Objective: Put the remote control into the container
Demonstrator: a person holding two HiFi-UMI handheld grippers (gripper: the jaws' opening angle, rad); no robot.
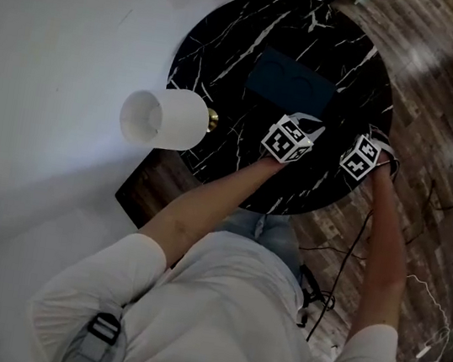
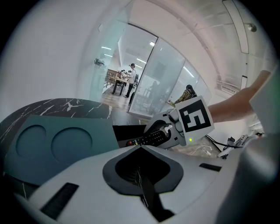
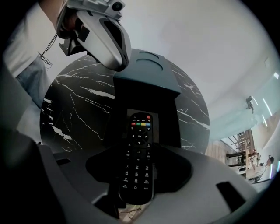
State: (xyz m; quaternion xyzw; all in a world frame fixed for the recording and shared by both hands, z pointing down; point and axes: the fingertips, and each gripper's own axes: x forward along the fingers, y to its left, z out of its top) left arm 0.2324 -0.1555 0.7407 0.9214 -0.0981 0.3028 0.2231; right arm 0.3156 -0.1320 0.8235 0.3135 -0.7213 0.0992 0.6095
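Note:
A black remote control (image 3: 139, 153) with coloured buttons lies lengthwise between the jaws of my right gripper (image 3: 139, 146), which is shut on it and points steeply down. It hangs over the dark open compartment (image 3: 144, 103) of the teal container (image 1: 289, 79) on the round black marble table (image 1: 232, 40). The container's teal top (image 2: 61, 142) has two round recesses. My left gripper (image 1: 308, 122) hovers beside the container, left of the right gripper (image 1: 376, 142). The left jaws appear shut with nothing in them. From the left gripper view the remote (image 2: 151, 138) shows in the right gripper.
A white lamp shade (image 1: 164, 117) on a brass stem stands at the table's left edge. Behind the table is a white wall; wooden floor with cables (image 1: 341, 262) lies to the right. A glass partition (image 2: 162, 83) and distant people show in the left gripper view.

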